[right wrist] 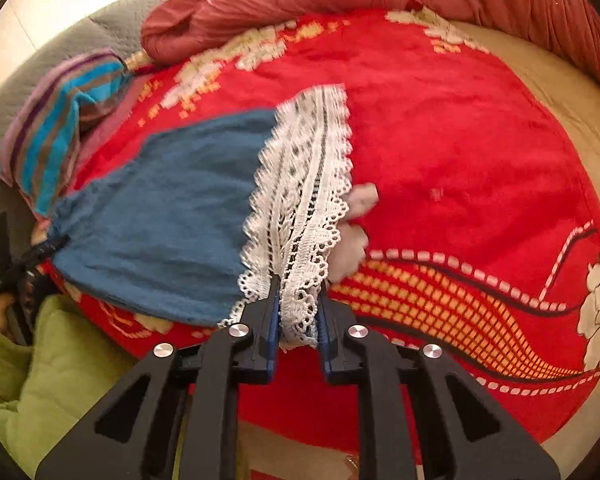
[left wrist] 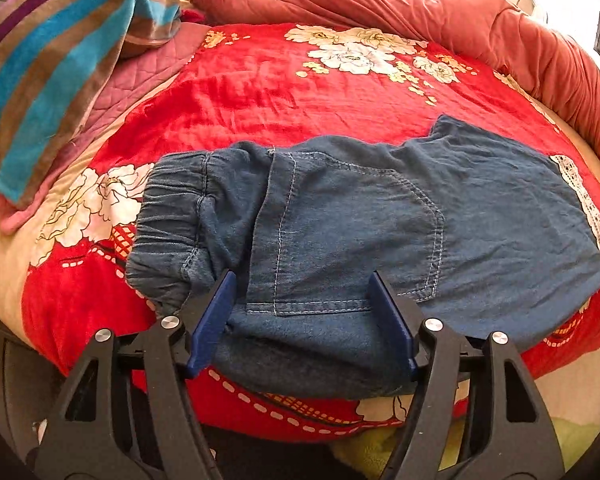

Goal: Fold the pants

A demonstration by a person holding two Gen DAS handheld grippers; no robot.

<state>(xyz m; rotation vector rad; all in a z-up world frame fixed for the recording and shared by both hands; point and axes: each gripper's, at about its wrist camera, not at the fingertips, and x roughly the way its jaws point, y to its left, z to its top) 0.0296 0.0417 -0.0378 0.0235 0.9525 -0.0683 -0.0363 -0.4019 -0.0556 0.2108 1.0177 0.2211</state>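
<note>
Left gripper (left wrist: 302, 304) sits at the near edge of the denim pants (left wrist: 380, 216), jaws spread wide w/ the near fold edge and the bottom of the back pocket (left wrist: 352, 240) lying between the blue fingers (left wrist: 214, 320); cloth lies in the gap but isn't pinched. Right gripper (right wrist: 298, 316) has its jaws pressed nearly together, pinching the white lace hem (right wrist: 304, 208) at the leg end, lace bunched up between the pads. Pants lie on the bed, on the red floral blanket (left wrist: 260, 88), long axis running left-right across both views: elastic waistband (left wrist: 168, 224) to the left of the left gripper, lace hem far right. So left hand is nearer the waist, right hand holds the leg end. Judging from that, next move prob carries the hem over toward the waistband, along the long axis; left would need to close or pin the cloth first, else the whole thing may slide. Both grippers point forward and slightly down over the bed edge. Farther back: striped towel (left wrist: 60, 60) at left, then a rust-red quilt (left wrist: 380, 0) rolled along the far side.
</note>
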